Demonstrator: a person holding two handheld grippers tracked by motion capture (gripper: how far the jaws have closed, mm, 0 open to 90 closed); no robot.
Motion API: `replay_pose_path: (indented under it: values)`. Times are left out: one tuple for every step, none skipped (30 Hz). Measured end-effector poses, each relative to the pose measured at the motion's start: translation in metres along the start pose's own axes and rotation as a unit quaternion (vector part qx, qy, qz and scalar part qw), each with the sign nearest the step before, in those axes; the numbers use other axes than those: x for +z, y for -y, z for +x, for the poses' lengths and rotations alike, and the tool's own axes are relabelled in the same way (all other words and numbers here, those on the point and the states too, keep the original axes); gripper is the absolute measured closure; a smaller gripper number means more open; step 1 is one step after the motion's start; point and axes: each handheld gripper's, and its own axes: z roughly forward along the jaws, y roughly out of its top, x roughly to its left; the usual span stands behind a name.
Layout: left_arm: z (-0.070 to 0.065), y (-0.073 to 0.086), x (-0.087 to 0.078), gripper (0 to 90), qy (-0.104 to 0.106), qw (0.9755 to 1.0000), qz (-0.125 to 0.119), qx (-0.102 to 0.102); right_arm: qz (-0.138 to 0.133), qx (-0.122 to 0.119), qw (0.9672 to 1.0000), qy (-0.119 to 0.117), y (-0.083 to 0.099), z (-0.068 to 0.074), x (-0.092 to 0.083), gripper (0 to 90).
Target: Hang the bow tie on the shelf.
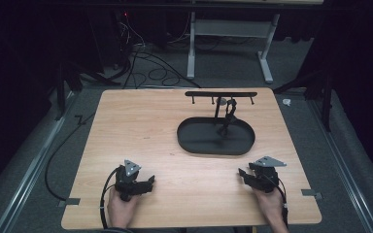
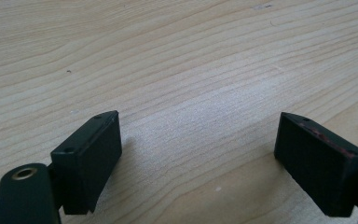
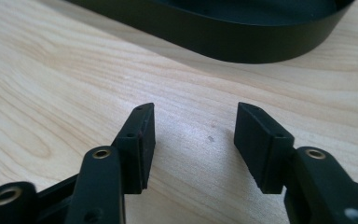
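Both hands rest low at the near worktop [image 1: 141, 126] edge; left hand-held gripper [image 1: 149, 181] and right hand-held gripper [image 1: 243, 173] are released, near the tray [image 1: 184, 141].

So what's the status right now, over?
Left tongs open, empty, low over table. Right tongs open, empty, facing black tray. Stand on tray. Path clear.

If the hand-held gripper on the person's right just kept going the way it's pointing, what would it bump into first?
Most likely the near wall of the black oval tray. The right hand-held gripper stands open with nothing between its jaws, bare wooden table lies ahead, and the tray crosses its line beyond that. How far off is unclear.
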Motion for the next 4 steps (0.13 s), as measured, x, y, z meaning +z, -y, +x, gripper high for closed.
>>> replay_pose_path:
  values:
    - [0.0, 0.0, 0.0, 15.2, 0.0, 1.0, 0.0, 0.0, 0.0, -0.01, 0.9999, 0.004, -0.0002, 0.0022, 0.0004, 49.0]
    - [0.0, 0.0, 0.0, 15.3, 0.0, 1.0, 0.0, 0.0, 0.0, -0.012, 0.9999, 0.001, -0.0004, 0.002, 0.0007, 48.6]
    - [0.0, 0.0, 0.0, 15.2, 0.0, 1.0, 0.0, 0.0, 0.001, -0.007, 1.0, -0.002, -0.0005, 0.0014, 0.0007, 48.4]
    - [0.0, 0.0, 0.0, 15.2, 0.0, 1.0, 0.0, 0.0, 0.001, -0.008, 1.0, -0.001, -0.0006, 0.0014, 0.0008, 48.1]
